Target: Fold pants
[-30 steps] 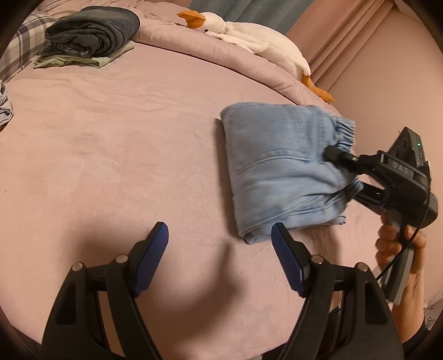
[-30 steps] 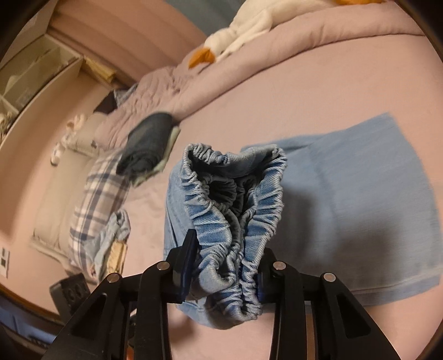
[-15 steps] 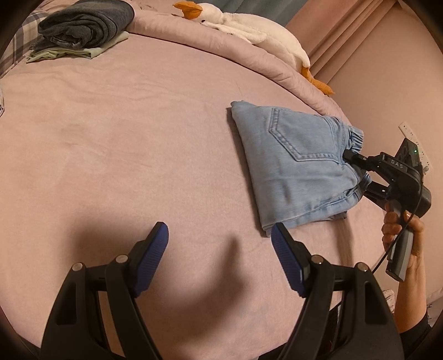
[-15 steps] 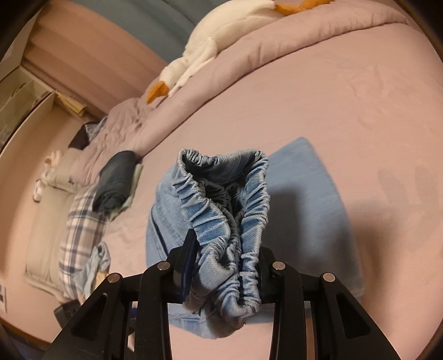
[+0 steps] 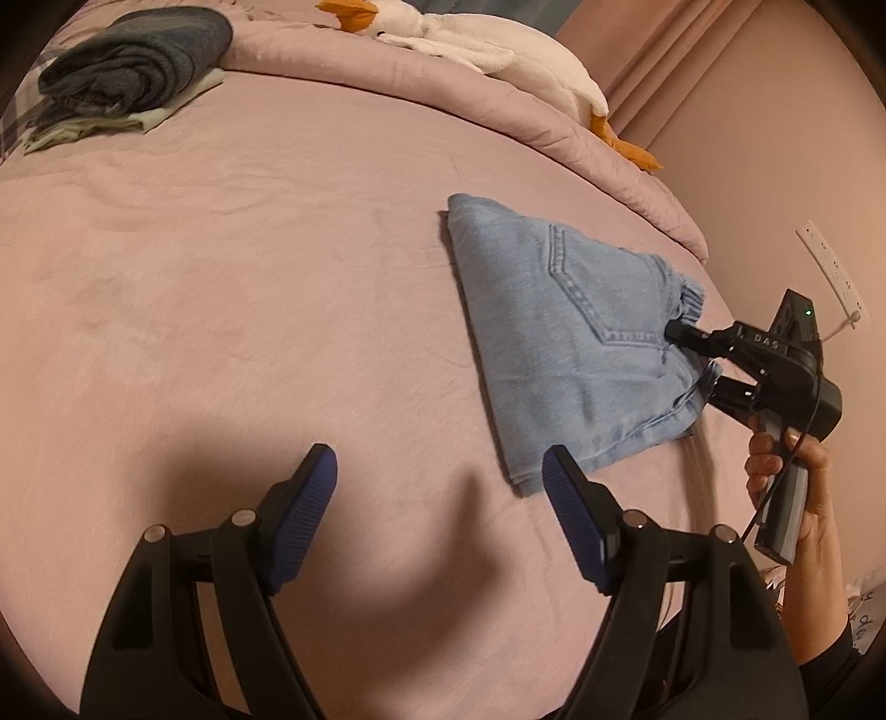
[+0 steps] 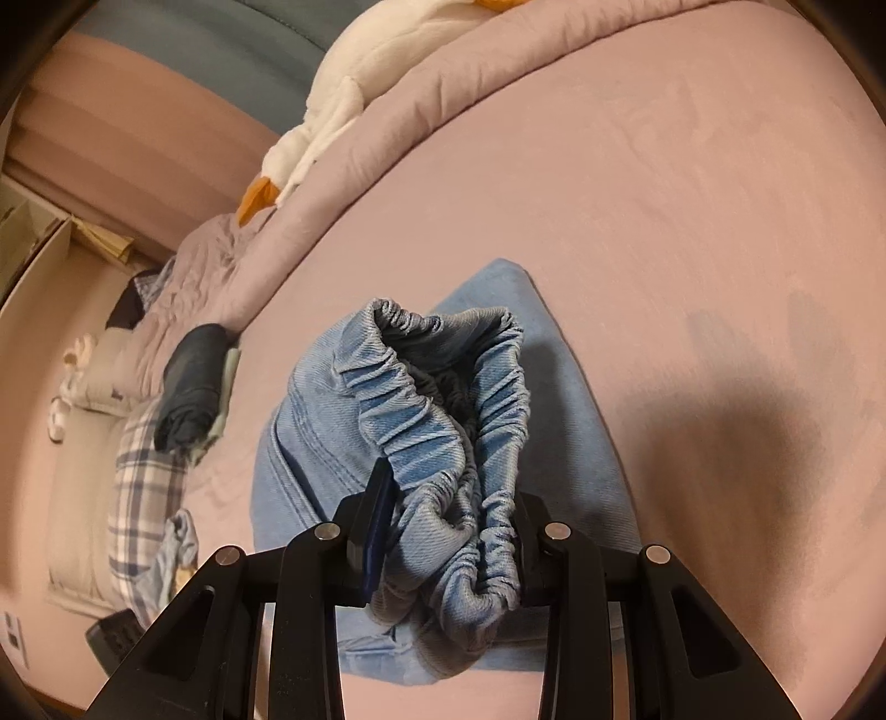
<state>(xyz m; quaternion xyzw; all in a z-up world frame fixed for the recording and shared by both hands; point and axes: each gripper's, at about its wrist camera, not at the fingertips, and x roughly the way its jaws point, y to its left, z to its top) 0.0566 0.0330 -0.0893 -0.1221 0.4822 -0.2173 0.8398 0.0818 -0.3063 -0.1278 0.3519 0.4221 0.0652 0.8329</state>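
Note:
Light blue denim pants lie folded into a compact bundle on the pink bed, back pocket up. My right gripper is shut on their gathered elastic waistband, which bunches up between the two fingers in the right wrist view. A hand holds that gripper at the bed's right edge. My left gripper hovers open over bare sheet, just left of the bundle's near corner, with nothing between its blue pads.
A stack of folded dark clothes sits at the far left of the bed. A white plush goose lies along the rolled duvet at the back. Plaid pillows and a wall socket show at the edges.
The right gripper has dragged the pants by the waistband toward the right edge, turning the bundle so its pocket shows. The left gripper has drifted slightly and stays open.

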